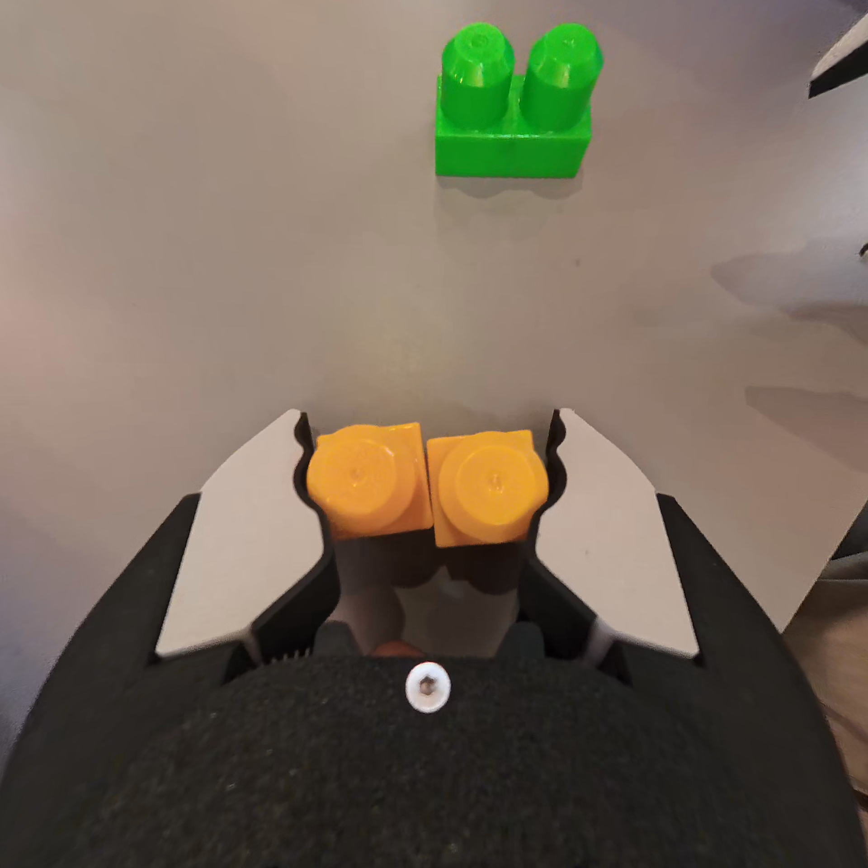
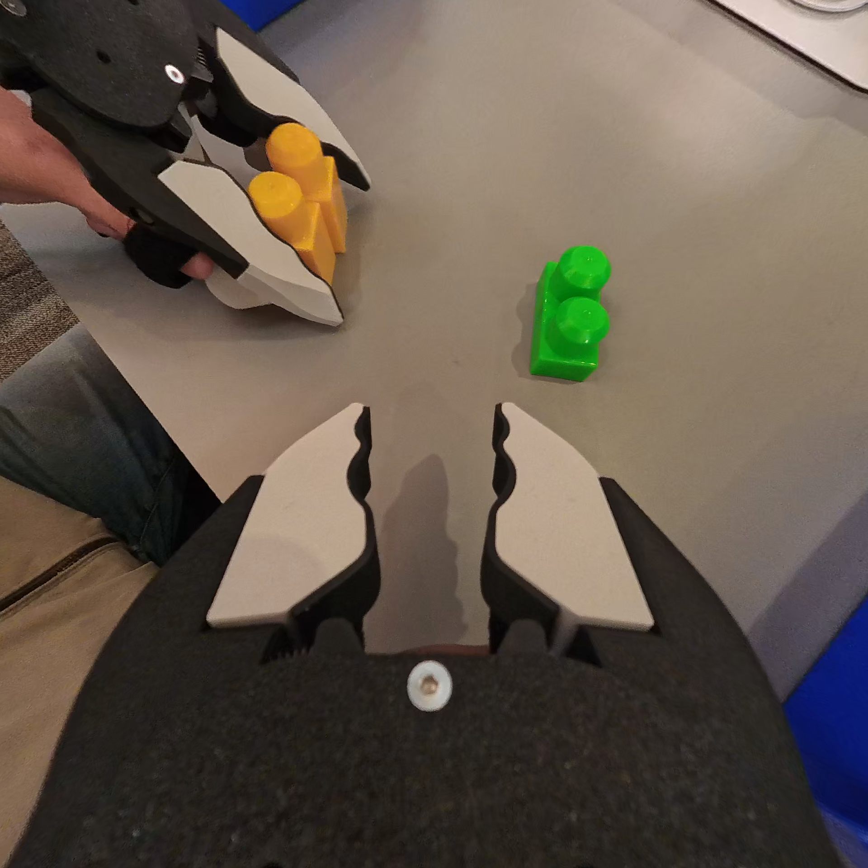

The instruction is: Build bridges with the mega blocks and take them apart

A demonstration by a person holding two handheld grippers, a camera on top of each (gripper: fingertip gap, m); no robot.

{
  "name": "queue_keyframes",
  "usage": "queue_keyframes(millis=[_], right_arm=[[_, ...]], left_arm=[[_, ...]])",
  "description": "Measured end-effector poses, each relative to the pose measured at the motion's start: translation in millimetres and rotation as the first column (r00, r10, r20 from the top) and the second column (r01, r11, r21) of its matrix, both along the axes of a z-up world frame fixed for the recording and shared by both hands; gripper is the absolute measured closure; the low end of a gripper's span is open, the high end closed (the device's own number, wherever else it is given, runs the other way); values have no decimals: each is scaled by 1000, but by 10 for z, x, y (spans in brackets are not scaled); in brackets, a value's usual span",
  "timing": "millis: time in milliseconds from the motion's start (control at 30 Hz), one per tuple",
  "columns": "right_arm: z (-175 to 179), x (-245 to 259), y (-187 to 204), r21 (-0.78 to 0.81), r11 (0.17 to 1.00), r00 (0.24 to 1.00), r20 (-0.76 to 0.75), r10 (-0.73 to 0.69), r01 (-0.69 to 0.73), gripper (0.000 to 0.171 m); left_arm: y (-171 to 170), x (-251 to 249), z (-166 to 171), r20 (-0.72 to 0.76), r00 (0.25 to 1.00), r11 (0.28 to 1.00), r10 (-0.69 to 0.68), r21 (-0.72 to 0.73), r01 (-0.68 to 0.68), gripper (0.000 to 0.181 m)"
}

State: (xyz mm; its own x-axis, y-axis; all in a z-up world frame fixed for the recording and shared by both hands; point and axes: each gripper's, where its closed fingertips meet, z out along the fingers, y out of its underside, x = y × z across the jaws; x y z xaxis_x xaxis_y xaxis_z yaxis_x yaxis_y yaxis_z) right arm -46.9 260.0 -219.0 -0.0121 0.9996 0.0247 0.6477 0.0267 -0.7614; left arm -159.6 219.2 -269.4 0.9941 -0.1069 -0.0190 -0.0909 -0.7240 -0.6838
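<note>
Two orange blocks (image 1: 425, 486) stand side by side, touching, on the grey counter (image 1: 235, 235), squeezed together between the left claw (image 1: 430, 418) fingers. Green two-stud block (image 2: 566, 319) sits apart at 1 o'clock. Right claw (image 2: 431, 411) hovers narrowly parted, holding nothing.

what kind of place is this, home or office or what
Probably an office or lab workspace: a plain grey table, grey carpet beside it, and a person's hand working a handheld left gripper around orange blocks.

Both wrist views look steeply down, sharing green block (image 1: 512, 112) (image 2: 566, 319)
</note>
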Motion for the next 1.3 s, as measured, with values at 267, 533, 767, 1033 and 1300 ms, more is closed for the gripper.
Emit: queue_keyframes(millis=[267,533,767,1033,1300], right_arm=[[-1,14,27,-3,1000,1000,0,-5,5,122],[-27,6,12,-2,1000,1000,9,-1,1,122],[3,22,26,1,1000,1000,4,-6,6,122],[-10,27,42,-2,1000,1000,5,-8,8,122],[-10,27,43,0,1000,1000,6,-9,9,122]], left_arm=[[-28,19,37,-2,1000,1000,-7,11,7,83],[-117,-60,-17,6,999,999,39,-13,-39,83],[-19,-63,-46,14,999,999,32,-43,-31,85],[-22,-70,-41,15,999,999,37,-33,-37,91],[-19,-64,-40,13,1000,999,18,-34,-18,91]])
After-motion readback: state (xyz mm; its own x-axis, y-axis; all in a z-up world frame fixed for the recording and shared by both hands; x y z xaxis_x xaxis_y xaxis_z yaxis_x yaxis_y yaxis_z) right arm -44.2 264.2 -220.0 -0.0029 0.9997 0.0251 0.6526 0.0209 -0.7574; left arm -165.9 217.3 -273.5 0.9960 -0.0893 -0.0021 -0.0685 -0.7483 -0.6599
